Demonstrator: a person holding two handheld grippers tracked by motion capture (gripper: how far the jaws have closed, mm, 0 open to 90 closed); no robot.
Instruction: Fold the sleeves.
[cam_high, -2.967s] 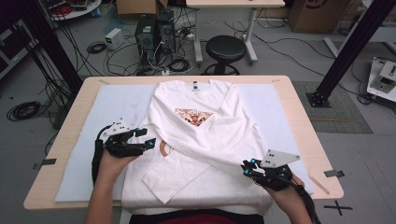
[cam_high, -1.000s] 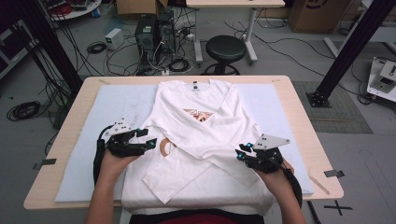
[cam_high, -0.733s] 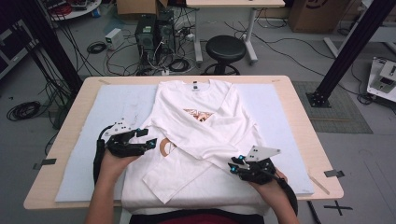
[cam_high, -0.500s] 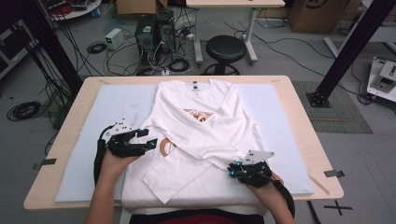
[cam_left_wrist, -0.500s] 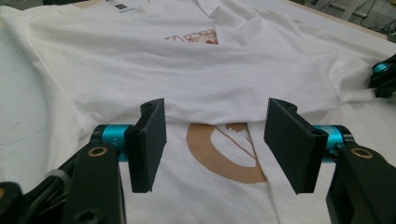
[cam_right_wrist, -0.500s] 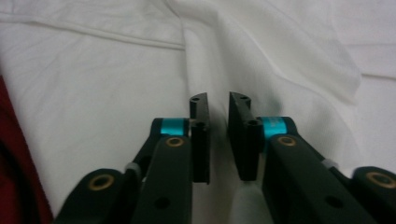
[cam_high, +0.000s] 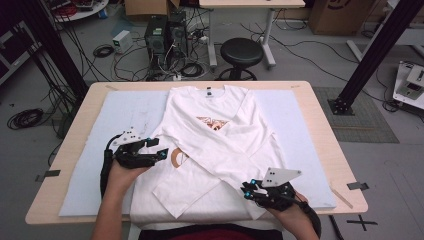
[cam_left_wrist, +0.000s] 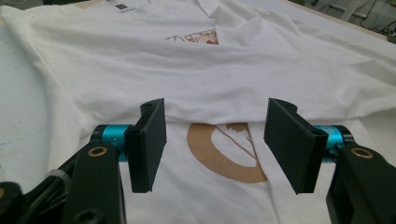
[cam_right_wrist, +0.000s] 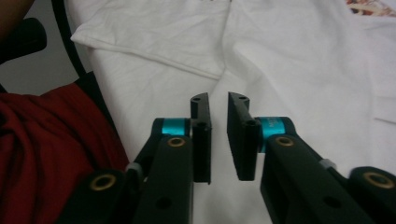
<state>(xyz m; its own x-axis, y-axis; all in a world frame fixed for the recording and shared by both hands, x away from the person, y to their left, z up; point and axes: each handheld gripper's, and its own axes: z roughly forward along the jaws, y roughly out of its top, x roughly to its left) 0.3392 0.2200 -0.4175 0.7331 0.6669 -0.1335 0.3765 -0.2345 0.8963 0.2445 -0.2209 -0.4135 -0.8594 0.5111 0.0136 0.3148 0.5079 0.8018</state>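
- The left gripper (cam_high: 159, 148) has its jaws standing wide apart with nothing between them; in the left gripper view (cam_left_wrist: 215, 140) they frame the tan ring print on the white shirt (cam_high: 215, 145), pads clear of the cloth.
- The right gripper (cam_high: 250, 189) shows a narrow gap between its jaws, which have just been opening a little; in the right gripper view (cam_right_wrist: 218, 135) no cloth sits in that gap, only shirt fabric below it.
- The shirt lies flat at the centre of the pale mat (cam_high: 305, 130), collar toward 12 o'clock, both sleeves folded across the chest.
- The left gripper sits at about 9 o'clock of the shirt, over its side edge; the right gripper at about 5 o'clock, at the hem corner near the table (cam_high: 330, 125) front edge.
- Bare mat lies open at 3 and 9 o'clock of the shirt.
- A red garment (cam_right_wrist: 42, 154) lies at 8 o'clock in the right gripper view.
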